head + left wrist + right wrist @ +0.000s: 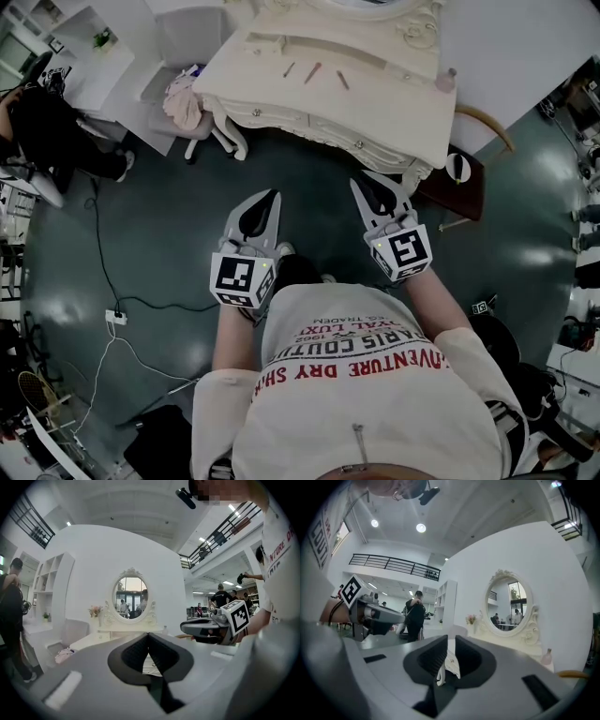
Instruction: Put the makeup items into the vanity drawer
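Note:
The cream vanity [375, 98] stands ahead of me, and its front drawers [309, 128] are closed. Several slim makeup sticks [313, 72] lie on its top, and a small pink bottle [450, 79] stands at its right end. My left gripper [274, 195] and right gripper [358, 183] hover side by side over the floor, short of the vanity's front. Both are shut with nothing in them. In the left gripper view the left gripper [148, 635] points at the oval mirror [131, 597]. In the right gripper view the right gripper [450, 639] has the mirror [509, 603] and the bottle [547, 656] to its right.
A white chair with a pink cloth [181, 101] stands left of the vanity. A dark brown stool [459, 178] sits at its right corner. A power strip [116, 317] and cable lie on the green floor at left. A person in black [47, 131] is at far left.

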Demonstrator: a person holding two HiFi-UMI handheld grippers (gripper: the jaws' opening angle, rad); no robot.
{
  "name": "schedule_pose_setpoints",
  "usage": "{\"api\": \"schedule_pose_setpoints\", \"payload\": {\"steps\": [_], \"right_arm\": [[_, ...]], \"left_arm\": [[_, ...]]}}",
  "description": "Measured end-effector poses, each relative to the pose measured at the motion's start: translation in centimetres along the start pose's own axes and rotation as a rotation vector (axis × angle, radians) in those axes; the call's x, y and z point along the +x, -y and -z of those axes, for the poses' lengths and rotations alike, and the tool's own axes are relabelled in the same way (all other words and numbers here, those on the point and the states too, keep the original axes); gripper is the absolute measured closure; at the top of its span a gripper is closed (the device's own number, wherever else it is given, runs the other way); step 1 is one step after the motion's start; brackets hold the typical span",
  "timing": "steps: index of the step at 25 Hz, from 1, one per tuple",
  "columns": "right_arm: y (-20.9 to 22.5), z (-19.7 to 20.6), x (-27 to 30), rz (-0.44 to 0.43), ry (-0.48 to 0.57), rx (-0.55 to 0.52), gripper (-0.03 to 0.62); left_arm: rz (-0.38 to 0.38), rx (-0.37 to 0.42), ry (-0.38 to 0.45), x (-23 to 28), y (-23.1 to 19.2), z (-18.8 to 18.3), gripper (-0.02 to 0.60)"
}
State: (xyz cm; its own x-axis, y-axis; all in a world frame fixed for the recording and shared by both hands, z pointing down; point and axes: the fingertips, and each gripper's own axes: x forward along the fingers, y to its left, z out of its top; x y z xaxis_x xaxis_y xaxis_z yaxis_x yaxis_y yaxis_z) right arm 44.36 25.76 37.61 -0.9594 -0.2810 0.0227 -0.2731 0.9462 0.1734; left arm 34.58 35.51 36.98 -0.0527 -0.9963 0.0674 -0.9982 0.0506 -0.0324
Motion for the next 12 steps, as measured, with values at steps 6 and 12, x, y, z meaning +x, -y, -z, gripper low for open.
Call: {"api": "schedule_pose_setpoints", "payload": {"steps": [6, 12], "right_arm": [[1.5, 1.6, 2.2, -0.013, -0.054, 0.043, 0.48], [2.7, 2.8, 6.8, -0.033, -0.096, 0.076, 0.48]], "left_arm": [[-0.015, -0.021, -0.023, 1.7, -1.5, 0.7, 0.571], [-0.025, -0.039, -0.043, 4.1, -5.4, 1.4, 0.571]]}}
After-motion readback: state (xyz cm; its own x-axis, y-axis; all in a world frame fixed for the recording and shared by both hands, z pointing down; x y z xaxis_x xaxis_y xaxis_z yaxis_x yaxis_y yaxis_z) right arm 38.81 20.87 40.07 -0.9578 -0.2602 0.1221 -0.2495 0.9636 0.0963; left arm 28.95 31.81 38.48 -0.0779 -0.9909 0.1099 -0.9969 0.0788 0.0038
